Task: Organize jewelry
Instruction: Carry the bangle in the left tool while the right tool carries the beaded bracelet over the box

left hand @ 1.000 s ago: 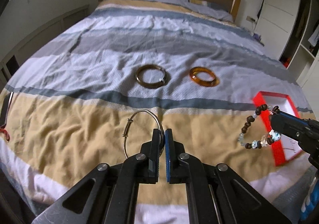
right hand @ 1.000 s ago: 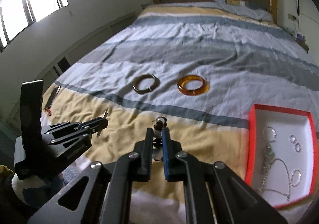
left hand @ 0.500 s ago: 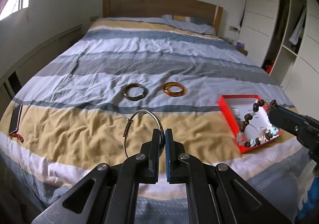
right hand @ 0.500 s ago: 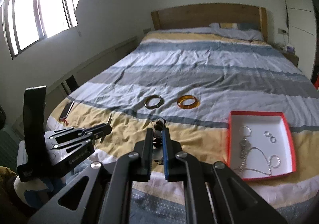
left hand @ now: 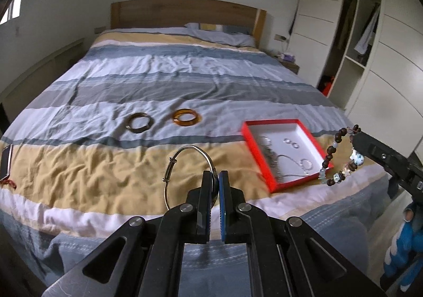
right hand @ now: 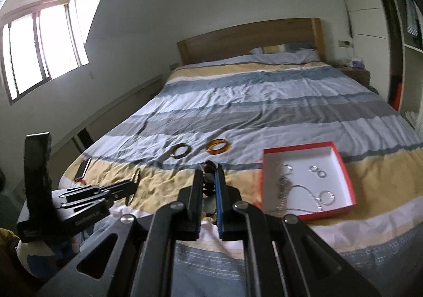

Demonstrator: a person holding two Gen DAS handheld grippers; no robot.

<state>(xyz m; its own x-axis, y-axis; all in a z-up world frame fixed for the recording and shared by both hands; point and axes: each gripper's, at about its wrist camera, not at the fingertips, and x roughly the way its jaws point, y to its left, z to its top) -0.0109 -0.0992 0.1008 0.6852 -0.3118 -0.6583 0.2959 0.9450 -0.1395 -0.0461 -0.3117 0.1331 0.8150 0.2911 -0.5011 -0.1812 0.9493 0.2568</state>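
Observation:
My left gripper (left hand: pixel 215 174) is shut on a thin silver bangle (left hand: pixel 176 162), held in the air above the yellow stripe of the bed. My right gripper (right hand: pixel 209 174) is shut on a beaded bracelet (left hand: pixel 333 154) of brown and pale beads; in the left wrist view it hangs at the right, just beside the red box (left hand: pixel 267 150). That open box (right hand: pixel 343 162) has a white inside with silver chains and rings. On the pale stripe beyond lie a brown bangle (left hand: pixel 140 123) and an amber bangle (left hand: pixel 185 117), side by side.
The striped duvet (left hand: pixel 164 77) covers the whole bed up to a wooden headboard (left hand: pixel 182 12). A phone (left hand: pixel 5 160) lies at the bed's left edge. White wardrobes (left hand: pixel 370 40) stand to the right, a window (right hand: pixel 39 45) to the left.
Both grippers have pulled back from the bed and risen, each keeping its bracelet. The bangles and the red box now look smaller and farther away.

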